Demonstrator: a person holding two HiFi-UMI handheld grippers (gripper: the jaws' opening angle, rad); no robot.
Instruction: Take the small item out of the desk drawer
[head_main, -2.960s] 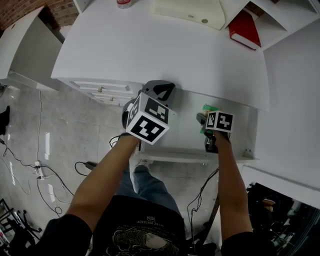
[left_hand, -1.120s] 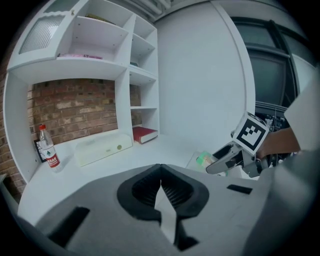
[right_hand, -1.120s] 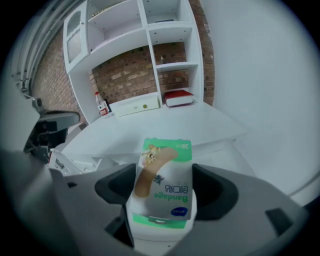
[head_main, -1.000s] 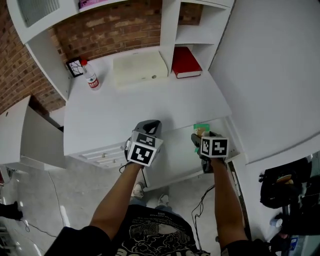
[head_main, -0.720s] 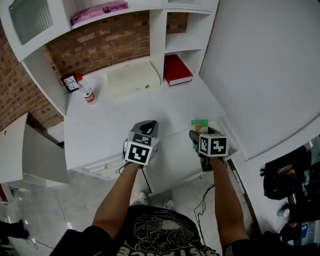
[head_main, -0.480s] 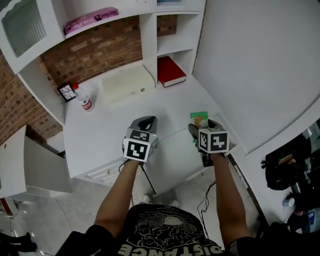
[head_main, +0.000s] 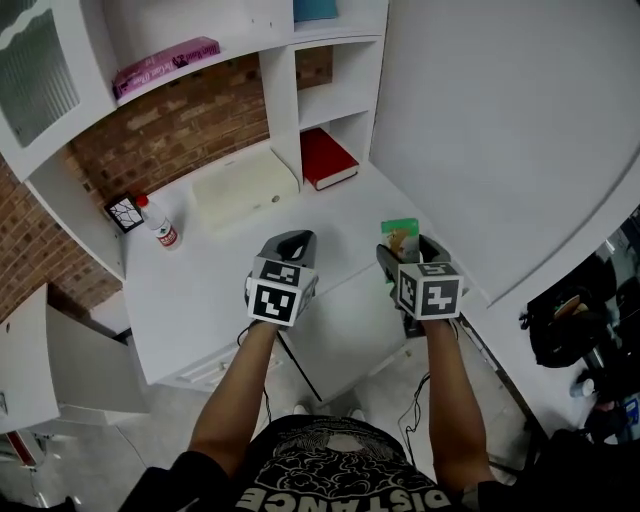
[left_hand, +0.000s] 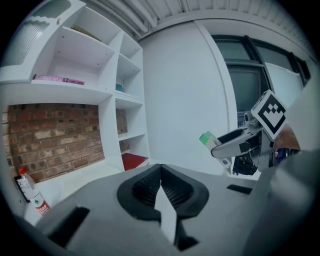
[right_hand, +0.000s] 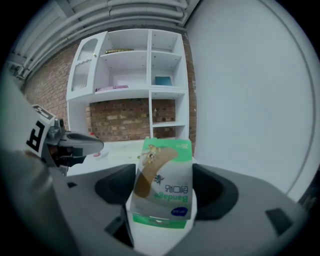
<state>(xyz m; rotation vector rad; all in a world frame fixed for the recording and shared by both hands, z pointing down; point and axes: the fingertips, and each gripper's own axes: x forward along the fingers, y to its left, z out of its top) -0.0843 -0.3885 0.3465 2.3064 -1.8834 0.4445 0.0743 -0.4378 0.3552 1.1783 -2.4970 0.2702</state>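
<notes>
A small green and white bandage box (right_hand: 162, 185) stands upright between the jaws of my right gripper (right_hand: 165, 200), which is shut on it. In the head view this box (head_main: 400, 236) pokes up from the right gripper (head_main: 402, 252) over the desk's right front part. My left gripper (head_main: 291, 246) hangs beside it to the left, its jaws shut together with nothing in them (left_hand: 160, 172). The left gripper view shows the right gripper (left_hand: 235, 145) with the box (left_hand: 207, 139) off to the right. The open white drawer (head_main: 350, 335) lies under both grippers.
At the back of the white desk (head_main: 220, 270) lie a cream case (head_main: 243, 190), a red book (head_main: 325, 160) in a cubby, a small bottle (head_main: 158, 222) and a small frame (head_main: 120, 212). A white wall panel (head_main: 500, 130) closes the right side. A cabinet door (head_main: 60, 360) stands open at left.
The head view has tilted up from the drawer to the shelves. Both grippers rose from the drawer to desk height. The right one has kept the bandage box throughout.
</notes>
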